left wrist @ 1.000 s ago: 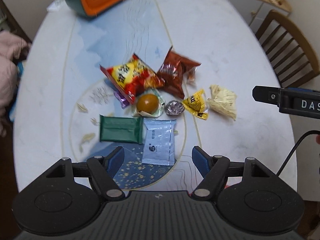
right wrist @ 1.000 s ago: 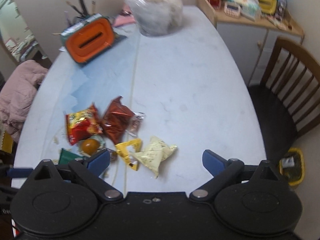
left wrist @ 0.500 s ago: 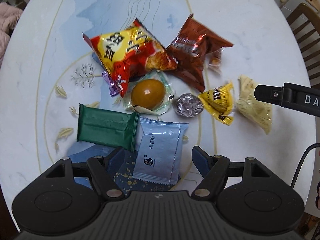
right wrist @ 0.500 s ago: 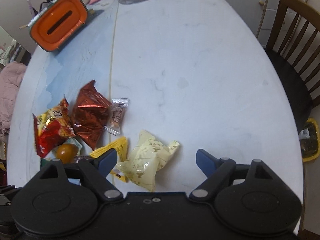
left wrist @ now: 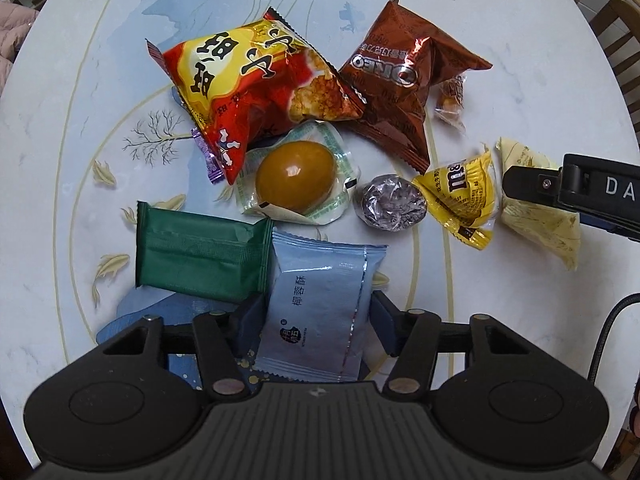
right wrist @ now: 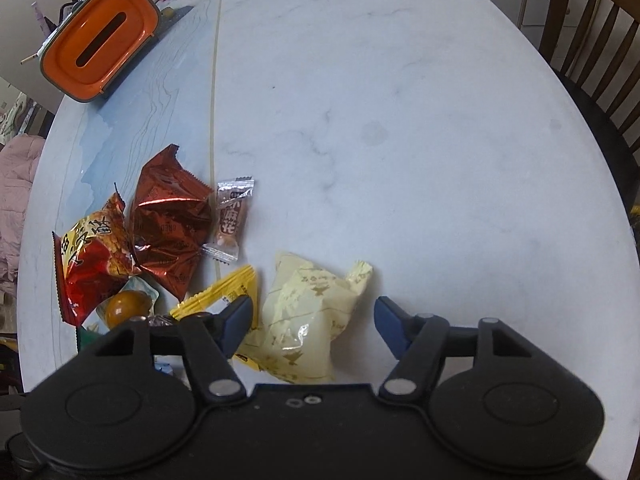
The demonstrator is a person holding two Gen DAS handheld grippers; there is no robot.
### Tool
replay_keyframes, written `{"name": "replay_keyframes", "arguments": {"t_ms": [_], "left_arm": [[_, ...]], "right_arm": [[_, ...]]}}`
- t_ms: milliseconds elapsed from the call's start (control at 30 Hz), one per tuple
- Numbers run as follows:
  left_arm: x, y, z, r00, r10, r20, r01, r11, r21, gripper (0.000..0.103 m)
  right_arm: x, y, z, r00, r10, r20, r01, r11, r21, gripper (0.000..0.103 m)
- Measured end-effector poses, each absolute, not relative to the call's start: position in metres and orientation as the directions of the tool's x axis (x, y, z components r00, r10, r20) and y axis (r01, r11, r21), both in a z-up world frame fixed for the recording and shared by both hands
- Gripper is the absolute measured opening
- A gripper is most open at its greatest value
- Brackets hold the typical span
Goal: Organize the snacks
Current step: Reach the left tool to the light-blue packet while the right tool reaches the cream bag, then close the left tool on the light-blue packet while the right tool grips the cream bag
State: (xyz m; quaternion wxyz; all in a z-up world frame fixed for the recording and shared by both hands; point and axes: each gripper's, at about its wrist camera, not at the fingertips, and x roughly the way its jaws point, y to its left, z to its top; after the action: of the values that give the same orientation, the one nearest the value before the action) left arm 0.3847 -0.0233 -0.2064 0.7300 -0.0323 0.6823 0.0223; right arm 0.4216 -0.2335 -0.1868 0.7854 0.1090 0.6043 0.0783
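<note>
Snacks lie in a heap on the marble table (right wrist: 400,120). My left gripper (left wrist: 318,316) is open, its fingers on either side of a pale blue packet (left wrist: 320,308). Beside the packet lie a green packet (left wrist: 200,256), a wrapped brown egg (left wrist: 296,178), a red chip bag (left wrist: 256,80), a brown Oreo bag (left wrist: 400,76), a foil ball (left wrist: 390,202) and a yellow M&M pack (left wrist: 460,196). My right gripper (right wrist: 316,324) is open around a cream packet (right wrist: 308,312), which also shows in the left wrist view (left wrist: 540,224).
An orange-topped box (right wrist: 100,56) stands at the table's far left. A small brown candy (right wrist: 232,220) lies beside the Oreo bag (right wrist: 168,216). A wooden chair (right wrist: 592,40) stands at the right. A pink cloth (right wrist: 16,200) lies beyond the table's left edge.
Both grippers have moved down and forward towards the snacks. The blue packet now lies between my left fingers and the cream packet between my right fingers. The left jaws have narrowed.
</note>
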Motion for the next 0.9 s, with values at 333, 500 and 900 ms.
{"name": "replay_keyframes", "arguments": {"t_ms": [333, 500, 900], "left_arm": [[0.380, -0.022, -0.204, 0.095, -0.022, -0.995, -0.098, 0.995, -0.031, 0.047], [0.374, -0.013, -0.198, 0.111, -0.039, -0.993, -0.120, 0.991, -0.052, 0.047], [0.353, -0.007, -0.152, 0.167, -0.103, -0.981, -0.133, 0.983, -0.125, 0.047]], "right_arm": [[0.417, -0.237, -0.183, 0.279, 0.265, -0.923, 0.016, 0.960, 0.281, 0.045], [0.410, -0.242, -0.177, 0.297, 0.261, -0.919, 0.007, 0.961, 0.275, 0.042], [0.371, -0.250, -0.127, 0.347, 0.314, -0.884, -0.067, 0.948, 0.311, 0.042]]}}
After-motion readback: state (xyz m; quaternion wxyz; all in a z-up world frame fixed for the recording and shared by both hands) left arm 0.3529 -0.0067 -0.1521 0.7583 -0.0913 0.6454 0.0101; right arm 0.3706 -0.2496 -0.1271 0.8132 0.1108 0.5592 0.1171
